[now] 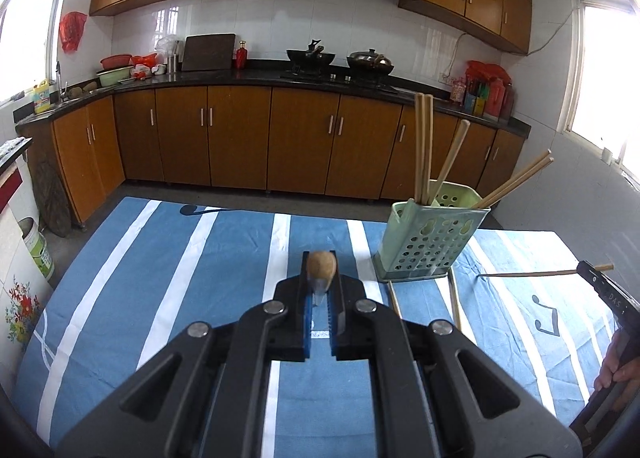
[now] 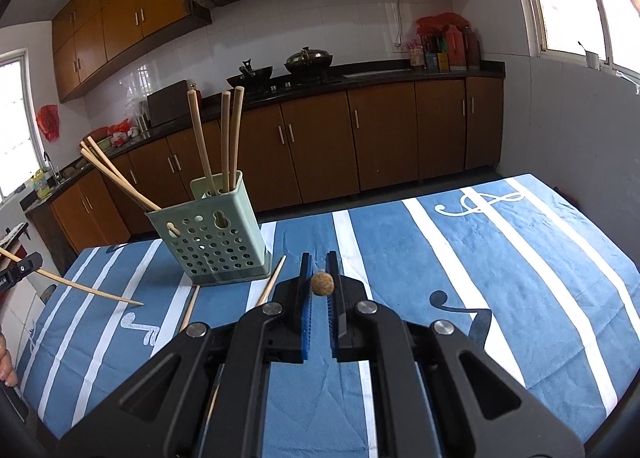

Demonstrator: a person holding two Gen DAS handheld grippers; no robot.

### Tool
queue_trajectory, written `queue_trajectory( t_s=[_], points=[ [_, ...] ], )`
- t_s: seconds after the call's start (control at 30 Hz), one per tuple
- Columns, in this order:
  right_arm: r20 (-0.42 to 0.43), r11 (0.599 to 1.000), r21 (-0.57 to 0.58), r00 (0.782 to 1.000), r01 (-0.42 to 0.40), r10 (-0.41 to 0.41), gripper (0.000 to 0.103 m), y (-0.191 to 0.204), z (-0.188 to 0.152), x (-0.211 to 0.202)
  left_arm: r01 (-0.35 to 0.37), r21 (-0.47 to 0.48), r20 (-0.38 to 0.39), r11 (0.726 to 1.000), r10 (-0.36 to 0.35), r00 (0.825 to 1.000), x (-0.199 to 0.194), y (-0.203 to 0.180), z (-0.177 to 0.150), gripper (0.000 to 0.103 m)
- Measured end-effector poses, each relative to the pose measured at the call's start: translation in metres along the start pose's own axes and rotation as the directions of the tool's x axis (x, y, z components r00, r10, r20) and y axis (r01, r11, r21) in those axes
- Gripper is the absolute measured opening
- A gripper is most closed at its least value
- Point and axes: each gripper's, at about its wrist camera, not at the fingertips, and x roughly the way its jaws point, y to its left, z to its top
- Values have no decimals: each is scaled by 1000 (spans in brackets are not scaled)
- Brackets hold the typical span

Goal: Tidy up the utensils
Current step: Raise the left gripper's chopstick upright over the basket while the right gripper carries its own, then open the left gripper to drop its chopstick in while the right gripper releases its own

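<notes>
A pale green perforated holder (image 1: pixel 428 238) (image 2: pixel 212 238) stands on the blue striped cloth with several wooden chopsticks (image 1: pixel 424 146) (image 2: pixel 232 134) in it. My left gripper (image 1: pixel 320 278) is shut on a chopstick seen end-on (image 1: pixel 321 264); from the right wrist view that chopstick (image 2: pixel 88 290) slopes down to the cloth left of the holder. My right gripper (image 2: pixel 322 278) is shut on another chopstick seen end-on (image 2: pixel 322 283); from the left wrist view it (image 1: pixel 532 273) points left toward the holder. Two loose chopsticks (image 1: pixel 454 302) (image 2: pixel 272 282) lie on the cloth by the holder's base.
The table's cloth (image 1: pixel 180 258) (image 2: pixel 500 258) has white stripes and music notes. Beyond the far table edge are brown kitchen cabinets (image 1: pixel 240 138) and a counter with pots (image 1: pixel 312 56). The person's hand (image 1: pixel 618 370) shows at the right edge.
</notes>
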Motion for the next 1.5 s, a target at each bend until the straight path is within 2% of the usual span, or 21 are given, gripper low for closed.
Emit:
queue_trajectory(
  t_s=[0.2, 0.33, 0.43, 0.57, 0.7, 0.8, 0.93, 1.03, 1.27, 1.5],
  points=[
    [57, 998, -4, 996, -66, 66, 7, 10, 31, -20, 73, 48, 35, 996, -75, 997, -20, -18, 19, 7],
    [119, 989, 0, 982, -145, 144, 7, 18, 58, -40, 123, 91, 92, 988, -131, 987, -38, -40, 39, 7],
    [181, 977, -7, 961, -214, 211, 7, 29, 80, -57, 155, 107, 136, 982, -169, 976, -48, -55, 56, 7],
    [271, 965, -32, 927, -261, 259, 7, 45, 104, -69, 174, 103, 214, 979, -192, 958, -54, -76, 84, 7],
    [369, 964, -67, 891, -258, 264, 7, 62, 124, -69, 185, 69, 288, 980, -197, 937, -48, -97, 113, 7],
    [412, 967, -79, 875, -244, 254, 7, 71, 133, -58, 158, 53, 359, 986, -166, 918, -41, -113, 130, 7],
    [409, 971, -77, 881, -227, 239, 7, 77, 137, -30, 82, 34, 455, 996, -89, 886, -24, -127, 145, 7],
    [381, 974, -67, 896, -219, 227, 7, 77, 134, -7, 76, -2, 465, 997, -66, 883, -3, -128, 154, 7],
    [310, 976, -46, 926, -212, 216, 7, 76, 126, 31, 77, -75, 405, 994, -40, 913, 50, -115, 153, 7],
    [259, 978, -45, 943, -203, 207, 7, 80, 115, 47, 83, -103, 352, 991, -42, 935, 78, -100, 140, 7]
  ],
)
